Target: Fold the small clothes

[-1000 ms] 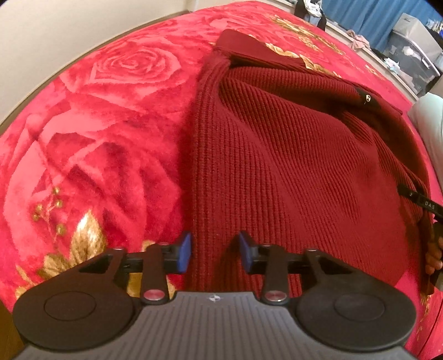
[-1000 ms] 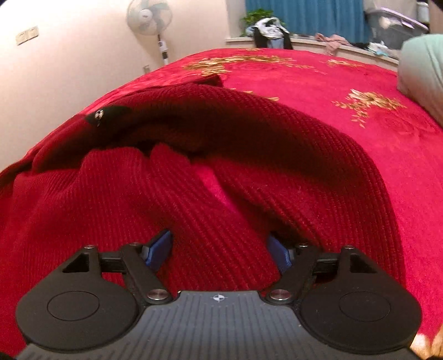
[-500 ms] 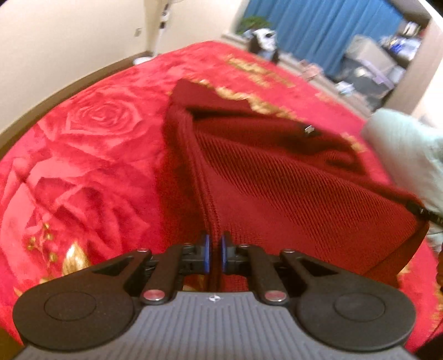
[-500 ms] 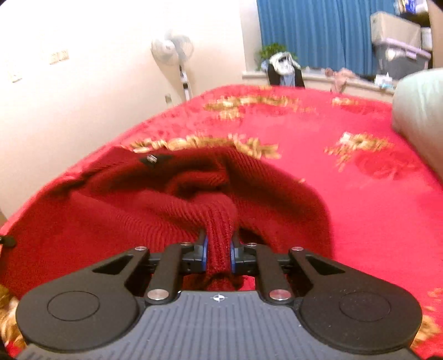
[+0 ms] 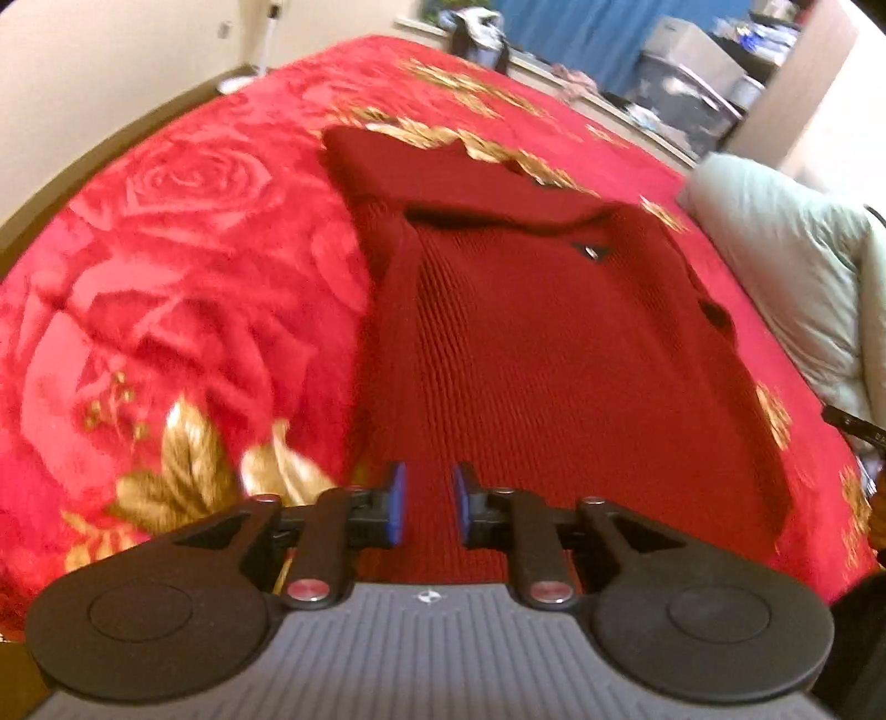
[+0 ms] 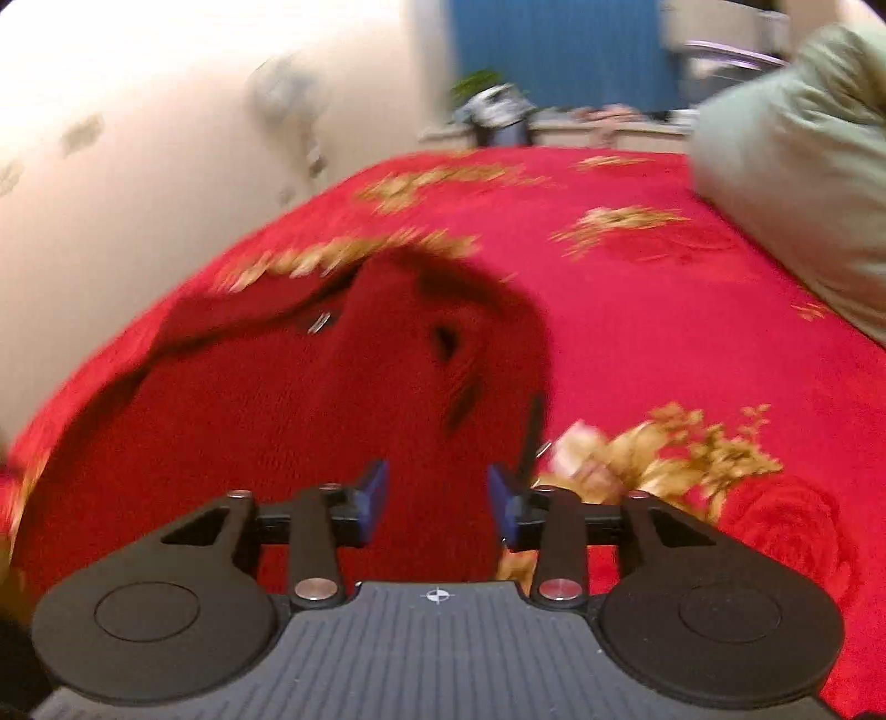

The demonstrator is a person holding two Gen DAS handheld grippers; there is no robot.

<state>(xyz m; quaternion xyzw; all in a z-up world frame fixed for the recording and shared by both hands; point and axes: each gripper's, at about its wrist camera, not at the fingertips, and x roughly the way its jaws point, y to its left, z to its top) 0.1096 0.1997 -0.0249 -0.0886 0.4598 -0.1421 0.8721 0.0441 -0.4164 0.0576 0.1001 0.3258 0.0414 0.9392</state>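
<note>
A dark red knitted sweater (image 5: 554,343) is spread on a red rose-patterned bedspread (image 5: 166,266), frame centre. The left tool (image 5: 427,501) and right tool (image 6: 437,501) are released, nothing gripped.

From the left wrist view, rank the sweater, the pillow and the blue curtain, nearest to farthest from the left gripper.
1. Red knit sweater: directly ahead of the left gripper, on the bed.
2. Pale green pillow: off to the right, beyond the sweater's edge.
3. Blue curtain: across the room, past the bed's far end.
</note>
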